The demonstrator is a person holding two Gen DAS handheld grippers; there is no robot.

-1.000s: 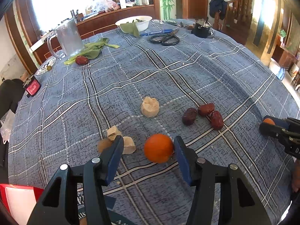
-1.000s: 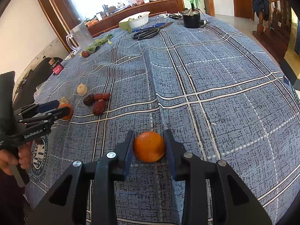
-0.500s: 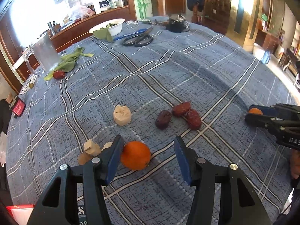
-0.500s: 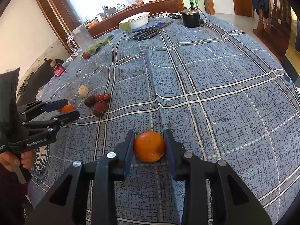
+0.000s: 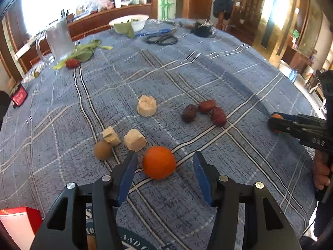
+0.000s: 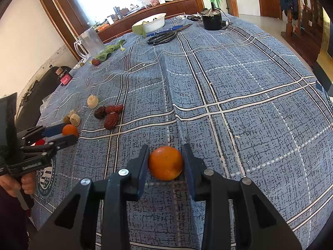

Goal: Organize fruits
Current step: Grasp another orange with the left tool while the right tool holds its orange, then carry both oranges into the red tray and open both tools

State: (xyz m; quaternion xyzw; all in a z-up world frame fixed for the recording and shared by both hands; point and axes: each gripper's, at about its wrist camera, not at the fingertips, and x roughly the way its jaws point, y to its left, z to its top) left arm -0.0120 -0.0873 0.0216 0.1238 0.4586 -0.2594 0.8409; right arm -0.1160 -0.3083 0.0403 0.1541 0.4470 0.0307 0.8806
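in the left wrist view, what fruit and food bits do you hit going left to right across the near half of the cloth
brown round fruit → small tan chunk → larger tan chunk → orange between the open left gripper fingers → cluster of red dates → second orange in the right gripper

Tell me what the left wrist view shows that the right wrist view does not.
Only the left wrist view shows the open left gripper from behind, around its orange, untouched. Only the right wrist view shows the right gripper shut on a second orange, and the black pot clearly. Both show the three red dates, pale chunks, scissors and white bowl.
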